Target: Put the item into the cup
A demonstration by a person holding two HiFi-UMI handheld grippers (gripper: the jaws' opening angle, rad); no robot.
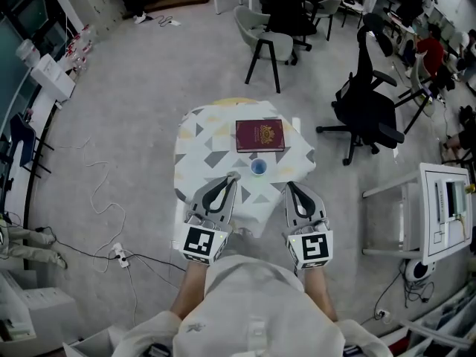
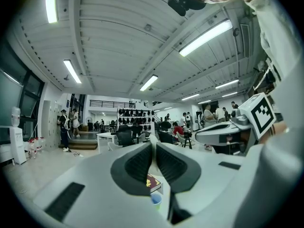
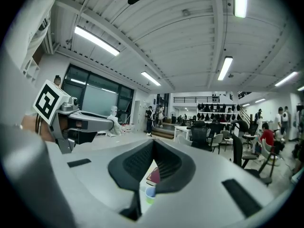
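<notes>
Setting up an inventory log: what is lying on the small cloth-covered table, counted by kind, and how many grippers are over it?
red book: 1
cup: 1
grippers: 2 (left gripper, right gripper)
Total: 4

Ceiling strip lamps (image 2: 207, 37) give bright, even light; the tubes bloom white. Shadows on the floor (image 1: 134, 110) soft, faint. Both gripper views heavy fisheye: black corners, bowed beams. Left tool (image 2: 153, 146) near lens soft-focus; background sharper. Head view curves at edges.
</notes>
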